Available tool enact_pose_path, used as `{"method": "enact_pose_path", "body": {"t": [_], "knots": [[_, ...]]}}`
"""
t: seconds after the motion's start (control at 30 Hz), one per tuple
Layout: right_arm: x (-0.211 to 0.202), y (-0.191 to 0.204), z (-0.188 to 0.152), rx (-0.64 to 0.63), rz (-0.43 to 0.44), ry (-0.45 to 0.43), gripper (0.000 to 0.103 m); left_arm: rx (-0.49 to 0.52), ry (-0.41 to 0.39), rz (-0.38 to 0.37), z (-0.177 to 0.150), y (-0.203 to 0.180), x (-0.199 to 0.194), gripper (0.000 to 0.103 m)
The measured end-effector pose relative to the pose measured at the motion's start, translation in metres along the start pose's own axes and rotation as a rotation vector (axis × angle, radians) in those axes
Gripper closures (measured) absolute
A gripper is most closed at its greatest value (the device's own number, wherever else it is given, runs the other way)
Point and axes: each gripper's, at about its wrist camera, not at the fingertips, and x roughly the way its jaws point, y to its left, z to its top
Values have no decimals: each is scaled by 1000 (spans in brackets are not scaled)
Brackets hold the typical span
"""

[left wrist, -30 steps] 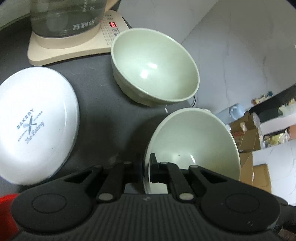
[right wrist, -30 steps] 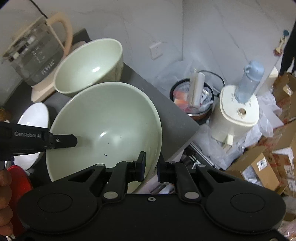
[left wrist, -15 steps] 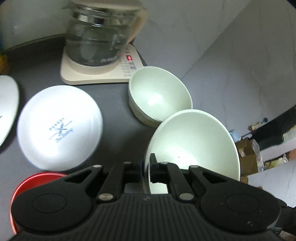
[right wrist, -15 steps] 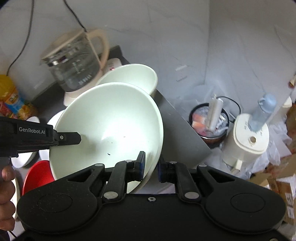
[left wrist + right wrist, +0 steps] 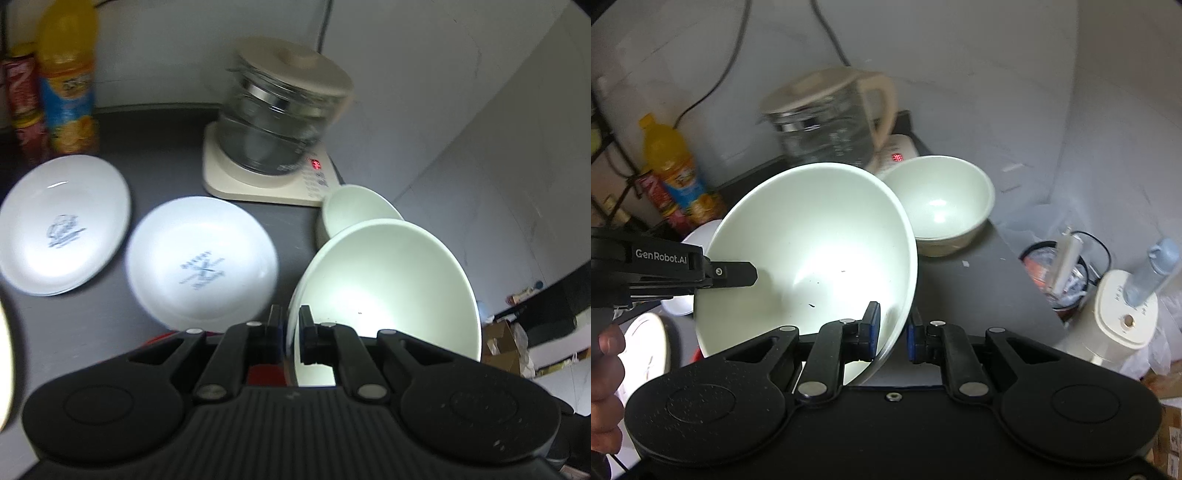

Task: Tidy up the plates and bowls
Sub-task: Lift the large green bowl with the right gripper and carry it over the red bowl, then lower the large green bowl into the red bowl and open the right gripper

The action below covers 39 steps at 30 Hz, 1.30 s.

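We are holding a large pale-green bowl [image 5: 812, 251] tilted above the dark counter [image 5: 979, 280], its inside glossy with a few dark specks. Our left gripper [image 5: 290, 334] and right gripper [image 5: 892, 332] are each pinching its rim. The right view is showing a second bowl [image 5: 942, 206] near the counter's edge; the left view is showing two white plates [image 5: 201, 258] beside a glass kettle [image 5: 280, 122].
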Motion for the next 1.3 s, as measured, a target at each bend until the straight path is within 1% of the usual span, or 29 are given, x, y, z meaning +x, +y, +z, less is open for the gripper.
{"method": "enact_pose_path", "body": {"t": [0.37, 0.63, 0.8, 0.87, 1.0, 1.3], "knots": [[0, 48, -8, -83, 94, 33, 88, -82, -36, 71, -11, 46, -41, 97], [3, 78, -17, -140, 136, 62, 87, -124, -36, 115, -26, 74, -55, 96], [9, 88, -25, -158, 141, 95, 87, -142, -4, 129, -35, 85, -53, 96], [12, 90, -29, -160, 137, 111, 87, -146, 14, 131, -38, 89, -49, 94], [20, 93, -36, -174, 128, 155, 87, -139, 69, 146, -44, 93, -37, 93], [37, 89, -46, -172, 101, 220, 87, -131, 145, 141, -48, 100, -13, 93]]}}
